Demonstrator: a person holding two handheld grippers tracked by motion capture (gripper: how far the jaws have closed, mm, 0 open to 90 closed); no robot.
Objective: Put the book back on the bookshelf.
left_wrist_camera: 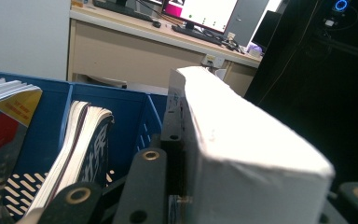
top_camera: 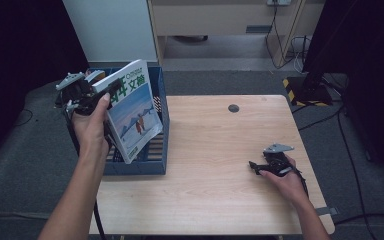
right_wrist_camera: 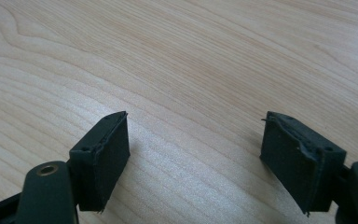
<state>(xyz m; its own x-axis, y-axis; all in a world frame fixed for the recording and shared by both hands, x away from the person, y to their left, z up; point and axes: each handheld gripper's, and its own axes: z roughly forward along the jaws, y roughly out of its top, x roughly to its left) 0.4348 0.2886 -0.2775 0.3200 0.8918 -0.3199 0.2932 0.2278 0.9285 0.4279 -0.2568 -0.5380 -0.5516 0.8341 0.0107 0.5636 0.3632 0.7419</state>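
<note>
Filing is the step in hand. Nearest, well to the right of the blue plastic book crate (top_camera: pixel 157 125), the right gripper (top_camera: pixel 254 166) rests low on the pale wooden worktop (top_camera: pixel 215 165), jaws spread with nothing between them. Farther off, the left gripper (top_camera: pixel 111 91) pinches the thick white-paged book with a green-lettered snowy cover (top_camera: pixel 132 112), held tilted above the crate. Inside the crate stand a dark-covered paperback (left_wrist_camera: pixel 81 149) and a red-and-yellow magazine (left_wrist_camera: pixel 4 126). Next move probably calls for lowering the book upright into the free slot.

The book (left_wrist_camera: pixel 242 154) hides the left gripper's (left_wrist_camera: pixel 182 186) right fingers.
</note>
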